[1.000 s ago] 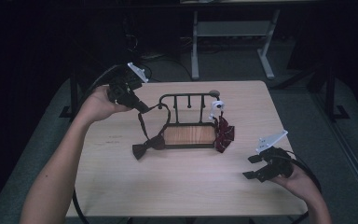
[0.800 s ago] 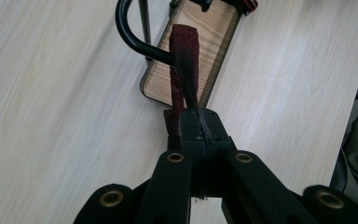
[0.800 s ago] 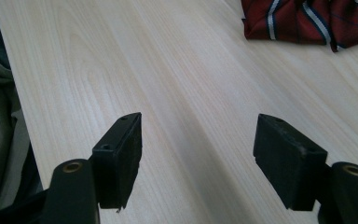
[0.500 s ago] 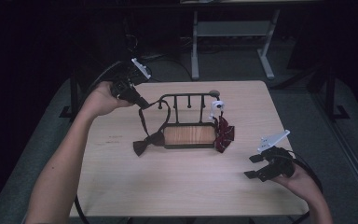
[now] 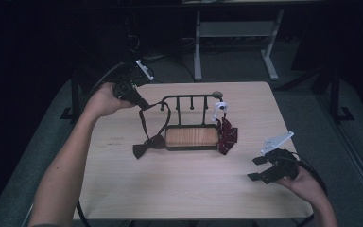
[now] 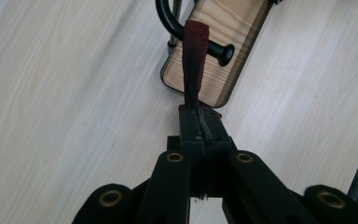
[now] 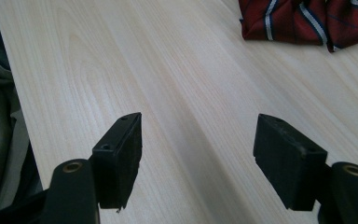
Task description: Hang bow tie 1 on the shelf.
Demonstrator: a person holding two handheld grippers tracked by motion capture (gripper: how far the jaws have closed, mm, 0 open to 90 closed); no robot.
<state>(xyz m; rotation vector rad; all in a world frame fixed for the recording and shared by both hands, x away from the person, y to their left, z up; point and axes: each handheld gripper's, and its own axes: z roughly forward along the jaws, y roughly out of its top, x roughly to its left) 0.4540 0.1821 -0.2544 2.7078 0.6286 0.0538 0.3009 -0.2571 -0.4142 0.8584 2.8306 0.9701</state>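
Note:
A black metal rack (image 5: 189, 100) with a wooden base (image 5: 191, 137) stands mid-table. A dark bow tie (image 5: 146, 146) lies at the base's left end, and its strap (image 5: 143, 124) rises to my left gripper (image 5: 141, 104), which is shut on it. In the left gripper view the closed jaws pinch the dark red strap (image 6: 195, 60) just in front of a rack peg (image 6: 221, 50). My right gripper (image 5: 259, 168) hovers open near the table's right front with nothing in it; its pads (image 7: 121, 154) stand wide apart over bare wood.
A red striped bow tie (image 5: 227, 136) lies against the rack's right end, seen also as red striped cloth (image 7: 307, 18). A small white object (image 5: 220, 108) hangs on the rack's right post. The light wooden table (image 5: 179, 189) is ringed by dark floor.
My left hand has drawn slightly up and toward the far left with the strap, pulling it tauter. The right hand has stayed put.

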